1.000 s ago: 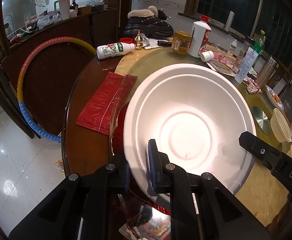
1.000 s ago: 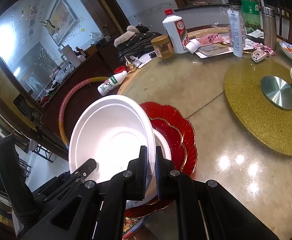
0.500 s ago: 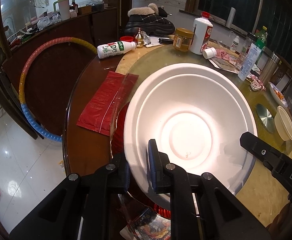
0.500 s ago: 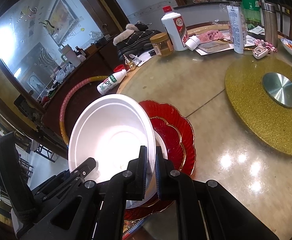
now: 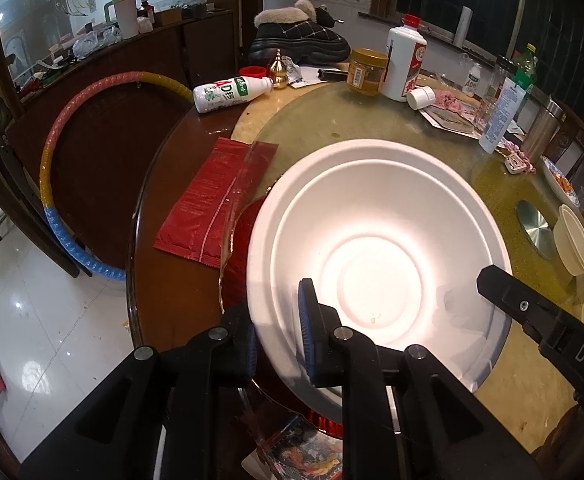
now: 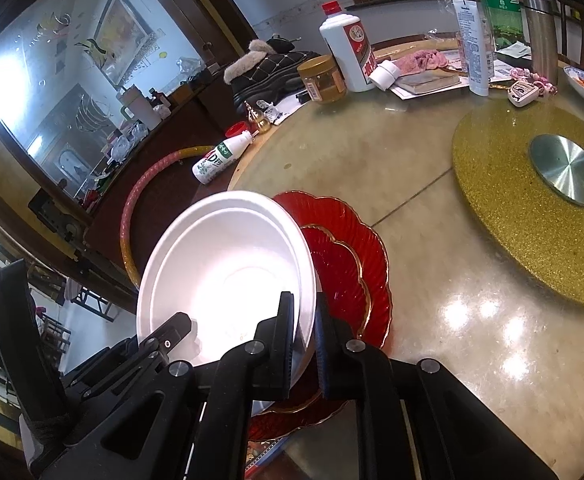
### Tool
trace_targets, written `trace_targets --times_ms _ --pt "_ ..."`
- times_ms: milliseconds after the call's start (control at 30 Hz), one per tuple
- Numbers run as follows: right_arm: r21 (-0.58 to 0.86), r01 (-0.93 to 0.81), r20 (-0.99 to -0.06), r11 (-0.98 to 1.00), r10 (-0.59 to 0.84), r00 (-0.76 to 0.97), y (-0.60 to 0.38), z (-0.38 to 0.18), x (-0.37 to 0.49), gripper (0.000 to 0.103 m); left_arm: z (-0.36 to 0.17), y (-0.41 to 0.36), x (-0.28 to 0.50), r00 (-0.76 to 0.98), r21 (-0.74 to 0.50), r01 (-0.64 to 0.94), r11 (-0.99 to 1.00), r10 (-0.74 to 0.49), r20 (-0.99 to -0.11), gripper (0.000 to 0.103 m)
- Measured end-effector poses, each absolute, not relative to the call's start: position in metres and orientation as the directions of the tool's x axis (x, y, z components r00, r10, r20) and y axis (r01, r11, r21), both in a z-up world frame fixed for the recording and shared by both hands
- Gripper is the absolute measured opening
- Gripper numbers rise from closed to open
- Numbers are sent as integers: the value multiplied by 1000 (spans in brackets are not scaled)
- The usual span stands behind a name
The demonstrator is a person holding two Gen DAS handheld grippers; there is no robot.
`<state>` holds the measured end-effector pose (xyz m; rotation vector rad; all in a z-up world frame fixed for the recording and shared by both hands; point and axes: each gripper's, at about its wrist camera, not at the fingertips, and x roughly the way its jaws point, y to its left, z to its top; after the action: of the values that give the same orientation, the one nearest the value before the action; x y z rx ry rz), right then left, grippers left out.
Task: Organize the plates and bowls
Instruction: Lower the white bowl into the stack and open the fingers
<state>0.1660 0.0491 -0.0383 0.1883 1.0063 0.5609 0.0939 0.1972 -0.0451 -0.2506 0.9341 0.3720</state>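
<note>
Both downward-tilted grippers, left gripper [image 5: 278,328] and right gripper [image 6: 304,336], are easing open astride the white bowl's [image 5: 375,256] rim.

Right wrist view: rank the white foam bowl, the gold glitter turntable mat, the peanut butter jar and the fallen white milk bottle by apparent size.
1. White foam bowl and gold glitter turntable mat: alike; bowl is nearer and mat is cut off, so unranked.
2. Fallen white milk bottle and peanut butter jar: close in size, unsure.

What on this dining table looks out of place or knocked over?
A white AD drink bottle lies on its side near the table's far-left edge instead of standing. Behind it a black fur-lined winter boot sits on the tabletop among the food jars, which is odd for a dining table. A small white cup is also tipped over.
</note>
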Motion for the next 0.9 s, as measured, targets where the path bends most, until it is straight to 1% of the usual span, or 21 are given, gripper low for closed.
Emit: trace_targets --times_ms 67,200,233,267,300,333,367,467,533,600,633,667,700,733,767,833,900 --pt "397 -361 -745 844 526 410 50 -37 165 12 -44 197 93 541 -54 -413 909 197 -818 20" --pt "383 -369 -743 847 520 421 52 -33 161 12 -40 197 90 549 -63 -415 908 195 -813 20" --pt "383 -369 -743 847 520 422 51 -32 159 12 -40 198 90 550 -64 -414 908 194 -812 23" --pt "384 -370 -742 846 521 422 52 -31 159 12 -39 197 90 552 -63 -413 909 194 -811 32" --pt "382 -369 -742 847 519 424 52 -30 158 12 -38 197 89 554 -62 -413 909 196 -809 38" --pt "379 -368 -742 849 517 427 51 -30 157 12 -36 197 88 558 -60 -412 909 200 -805 48" --pt "378 -368 -741 849 516 429 51 -29 156 12 -35 196 87 564 -57 -411 910 204 -800 54" --pt "378 -363 -743 852 513 429 50 -27 154 13 -30 196 84 571 -56 -411 910 210 -794 60" --pt "381 -366 -742 849 517 427 49 -26 153 13 -27 198 81 576 -59 -412 909 210 -790 60" --pt "379 -364 -740 851 515 433 47 -23 151 20 -24 201 76 583 -68 -422 904 212 -784 60" --pt "383 -361 -735 850 518 438 45 -22 150 30 -22 203 74 588 -77 -427 901 212 -781 60" --pt "392 -357 -728 848 523 443 42 -20 149 44 -21 205 72 592 -84 -432 898 212 -777 60" --pt "403 -350 -719 845 529 450 39 -19 149 52 -19 207 69 597 -93 -440 893 214 -773 61" --pt "412 -346 -712 843 534 455 37 -17 149 65 -17 209 67 604 -103 -447 889 215 -767 63" --pt "426 -339 -701 839 543 463 33 -16 148 71 -16 210 65 611 -112 -451 885 216 -762 67" --pt "438 -328 -695 837 547 467 28 -14 147 71 -13 213 60 622 -131 -464 876 218 -752 70" --pt "456 -325 -690 829 559 460 23 -14 147 71 -11 219 53 644 -184 -482 857 204 -737 70"
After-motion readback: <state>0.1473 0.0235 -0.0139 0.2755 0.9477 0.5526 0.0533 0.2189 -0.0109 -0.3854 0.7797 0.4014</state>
